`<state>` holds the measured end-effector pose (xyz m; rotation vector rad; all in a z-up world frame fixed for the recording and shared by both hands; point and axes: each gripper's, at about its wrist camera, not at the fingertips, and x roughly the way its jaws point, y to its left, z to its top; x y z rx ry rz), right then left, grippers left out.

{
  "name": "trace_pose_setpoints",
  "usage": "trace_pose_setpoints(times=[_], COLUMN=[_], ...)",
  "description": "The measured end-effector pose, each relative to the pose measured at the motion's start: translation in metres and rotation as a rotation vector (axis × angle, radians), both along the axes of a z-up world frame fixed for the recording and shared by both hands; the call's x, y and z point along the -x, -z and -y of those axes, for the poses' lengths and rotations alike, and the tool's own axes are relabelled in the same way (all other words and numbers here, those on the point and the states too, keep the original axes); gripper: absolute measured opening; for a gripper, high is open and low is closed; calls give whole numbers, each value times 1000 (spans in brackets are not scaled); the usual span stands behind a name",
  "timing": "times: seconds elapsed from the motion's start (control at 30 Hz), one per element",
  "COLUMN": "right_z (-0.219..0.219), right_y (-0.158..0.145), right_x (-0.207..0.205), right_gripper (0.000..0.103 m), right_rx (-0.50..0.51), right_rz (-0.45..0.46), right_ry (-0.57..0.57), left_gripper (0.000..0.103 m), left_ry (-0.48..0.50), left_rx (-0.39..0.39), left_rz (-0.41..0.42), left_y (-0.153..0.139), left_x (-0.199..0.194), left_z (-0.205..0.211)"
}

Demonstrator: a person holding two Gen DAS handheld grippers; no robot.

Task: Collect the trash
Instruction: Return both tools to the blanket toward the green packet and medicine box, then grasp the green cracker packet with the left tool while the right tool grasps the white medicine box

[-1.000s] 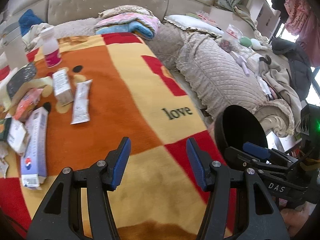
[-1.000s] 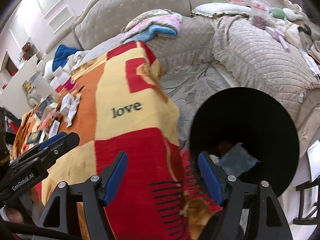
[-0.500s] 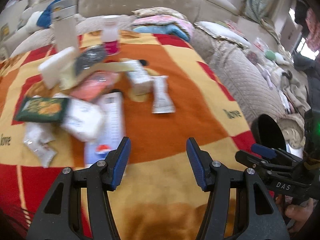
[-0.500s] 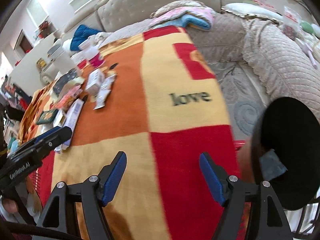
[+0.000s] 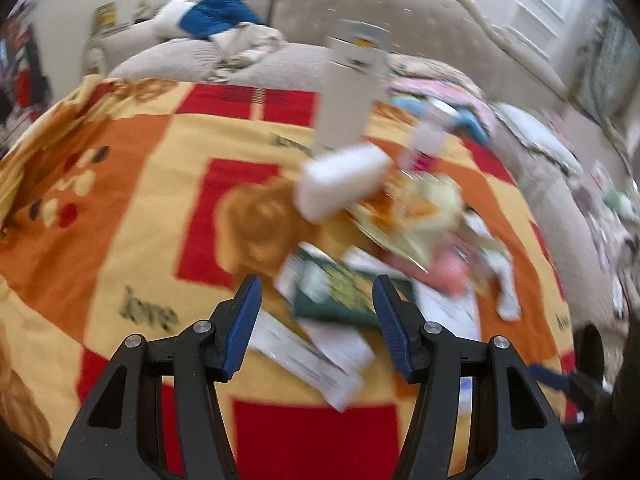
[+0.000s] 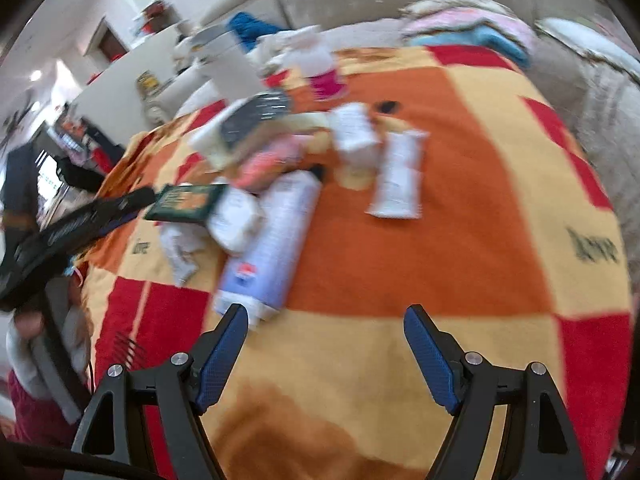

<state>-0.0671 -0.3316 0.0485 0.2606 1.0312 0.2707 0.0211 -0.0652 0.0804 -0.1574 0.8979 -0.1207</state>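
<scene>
A pile of trash lies on an orange, red and yellow blanket (image 5: 120,200). My left gripper (image 5: 318,320) hovers open over a dark green packet (image 5: 348,292) and a white wrapper (image 5: 308,356), gripping nothing. My right gripper (image 6: 326,354) is over bare blanket (image 6: 440,240), its jaws opening with nothing between them. Just beyond its left finger lies a long white and blue box (image 6: 276,236). A white sachet (image 6: 398,176) and a small white box (image 6: 354,134) lie farther off. The green packet (image 6: 184,202) lies by the left gripper (image 6: 134,202) at the left.
A tall white carton (image 5: 352,92), a pink-based bottle (image 6: 320,64) and a white block (image 5: 340,184) stand behind the pile. A beige sofa (image 5: 320,8) with folded cloths runs along the back. The black bin (image 5: 592,352) shows at the far right edge.
Both views have swung left, away from the black bin and onto the trash pile. The bin has left the right wrist view. The right jaws stand wider apart.
</scene>
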Motion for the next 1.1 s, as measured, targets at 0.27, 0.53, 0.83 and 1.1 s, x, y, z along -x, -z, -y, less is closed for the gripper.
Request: trace_pose_setpoints(times=[0.27, 0.53, 0.83, 1.1], right_z=[-65, -27, 34, 41], right_y=[23, 19, 11, 2], right_x=[-44, -34, 8, 15], right_gripper=[79, 49, 48, 54], right_rx=[103, 173, 190, 134], right_rz=[-31, 23, 0, 7], right_ry=[-78, -73, -29, 0], left_gripper=[56, 56, 56, 56], left_ry=[8, 162, 304, 297], left_rx=[28, 115, 71, 23], left_rz=[-69, -129, -122, -101], left_y=[24, 33, 33, 40], left_x=[-57, -6, 59, 50], left_z=[-14, 1, 28, 23])
